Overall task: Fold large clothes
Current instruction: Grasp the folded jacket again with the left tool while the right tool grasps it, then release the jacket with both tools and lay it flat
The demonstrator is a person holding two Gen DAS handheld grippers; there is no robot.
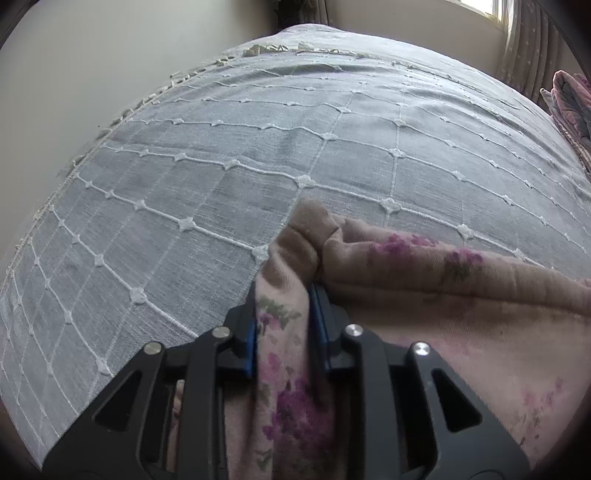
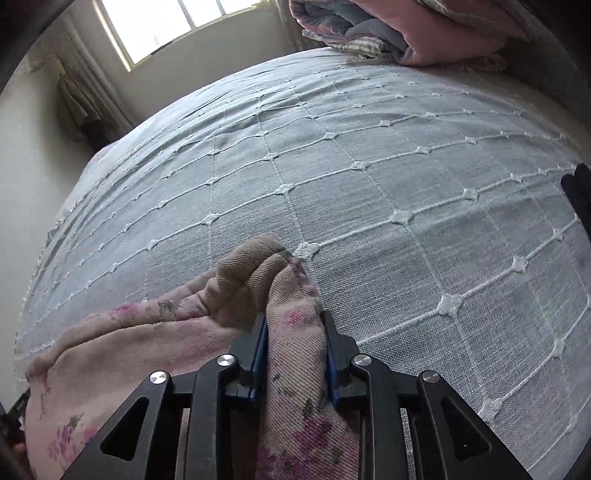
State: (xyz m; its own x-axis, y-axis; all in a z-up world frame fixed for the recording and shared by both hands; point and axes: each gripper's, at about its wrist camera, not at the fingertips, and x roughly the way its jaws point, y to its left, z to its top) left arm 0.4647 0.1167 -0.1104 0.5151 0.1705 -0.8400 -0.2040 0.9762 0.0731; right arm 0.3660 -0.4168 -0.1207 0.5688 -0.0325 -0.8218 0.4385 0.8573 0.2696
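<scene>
A pink floral garment [image 1: 461, 325] with purple flowers and a tan underside lies on the grey bed cover [image 1: 258, 147]. My left gripper [image 1: 284, 295] is shut on a bunched corner of it, and the cloth stretches away to the right. In the right wrist view my right gripper [image 2: 293, 325] is shut on another bunched corner of the same garment [image 2: 129, 343], which stretches away to the left over the bed cover [image 2: 369, 166]. Both held corners stand just above the bed surface.
The bed cover is grey with a white stitched grid and a fringed edge [image 1: 122, 114] by the wall. A folded pink and grey quilt [image 2: 388, 29] lies at the bed's far end. A window [image 2: 173, 22] and curtain [image 1: 524, 48] stand behind.
</scene>
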